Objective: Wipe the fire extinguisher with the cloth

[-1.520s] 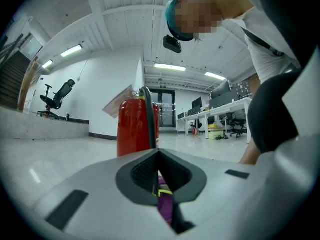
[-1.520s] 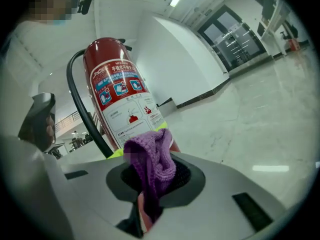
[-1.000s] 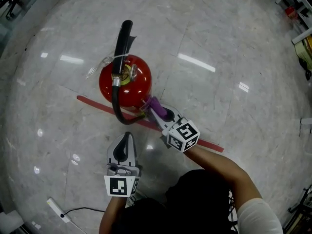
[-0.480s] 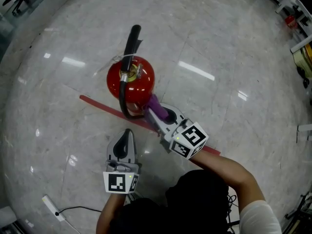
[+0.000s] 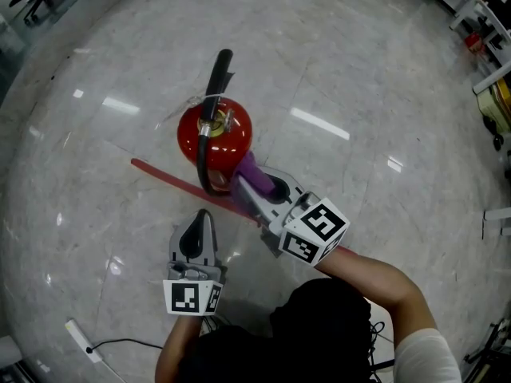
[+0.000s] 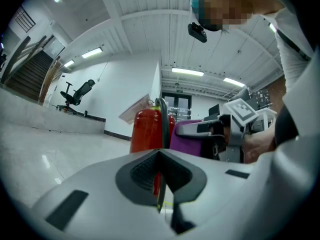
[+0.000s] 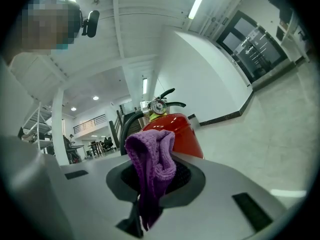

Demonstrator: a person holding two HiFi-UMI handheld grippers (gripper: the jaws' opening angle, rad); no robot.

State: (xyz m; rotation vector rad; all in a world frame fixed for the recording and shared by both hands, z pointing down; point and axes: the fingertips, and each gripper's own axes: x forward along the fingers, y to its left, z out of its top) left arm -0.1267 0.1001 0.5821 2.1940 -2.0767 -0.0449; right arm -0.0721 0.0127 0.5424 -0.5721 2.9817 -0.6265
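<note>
A red fire extinguisher (image 5: 215, 134) with a black hose (image 5: 203, 166) and black handle stands upright on the pale floor. My right gripper (image 5: 257, 183) is shut on a purple cloth (image 5: 254, 174), which presses against the extinguisher's near right side. The cloth (image 7: 152, 166) hangs between the jaws, just before the red cylinder (image 7: 172, 134). My left gripper (image 5: 198, 242) is shut and empty, held low to the near left, apart from the extinguisher (image 6: 148, 129).
A red tape line (image 5: 172, 179) runs across the floor beside the extinguisher's base. A white cable with a small box (image 5: 81, 340) lies at the near left. Shelving and furniture (image 5: 487, 22) stand at the far right edge.
The view shifted, so the extinguisher sits slightly higher. My right gripper with the cloth has moved up closer against the extinguisher's side. The left gripper stayed low.
</note>
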